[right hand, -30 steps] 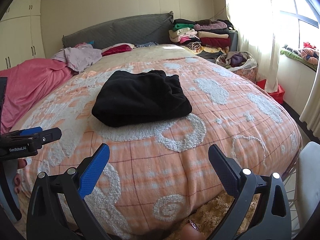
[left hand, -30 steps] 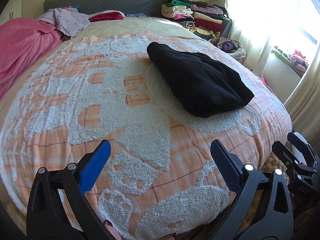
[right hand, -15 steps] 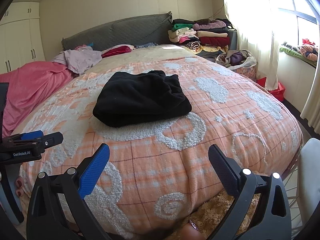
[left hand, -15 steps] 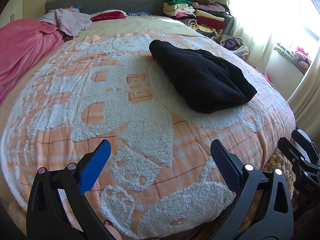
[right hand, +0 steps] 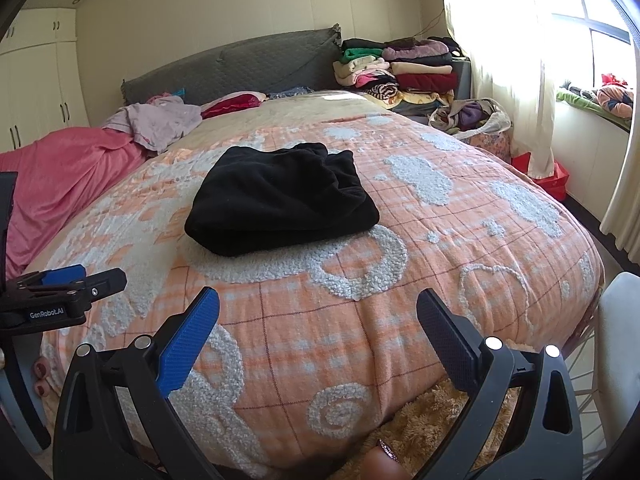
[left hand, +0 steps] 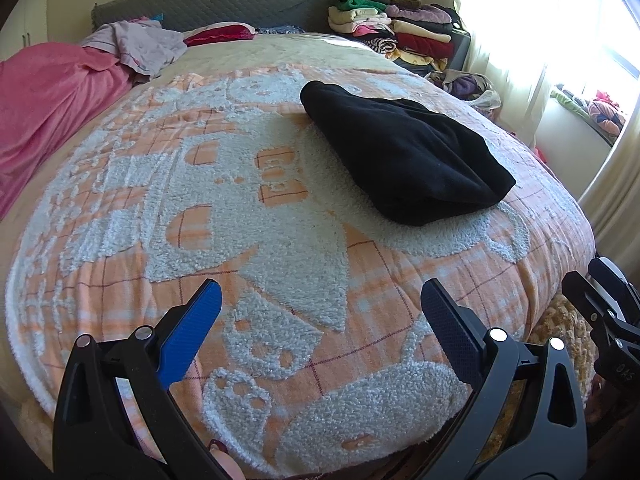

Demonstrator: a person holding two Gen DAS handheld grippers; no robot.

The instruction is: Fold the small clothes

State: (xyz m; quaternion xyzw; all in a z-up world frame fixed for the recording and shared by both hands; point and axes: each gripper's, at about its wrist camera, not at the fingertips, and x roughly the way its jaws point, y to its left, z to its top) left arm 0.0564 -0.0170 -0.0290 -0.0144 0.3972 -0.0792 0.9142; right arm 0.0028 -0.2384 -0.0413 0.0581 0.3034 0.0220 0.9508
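Right wrist view carries the only clearly legible writing: "GenRobot.AI" in white on the black body of the left gripper (right hand: 86,280), which enters at the left edge of that view. Left wrist view shows faint embossed characters on the right gripper (left hand: 600,280) at its right edge, too small to read with confidence.

Left gripper (left hand: 320,304): jaws spread wide, nothing between them. Right gripper (right hand: 318,308): jaws likewise wide apart and empty. Both are held off the near edge of the bed, clear of the cloth.

Folded black garment (right hand: 280,196) lies flat on the orange-and-white bedspread (right hand: 460,240), well beyond both grippers, touching neither.

Seen only in the right wrist view: white wardrobe doors (right hand: 36,88), a red item on the floor (right hand: 548,176) and a painted fingernail (right hand: 386,450) at the bottom. Both views show the pink blanket (left hand: 48,112), grey headboard (left hand: 240,0) and stack of folded clothes (left hand: 396,32).
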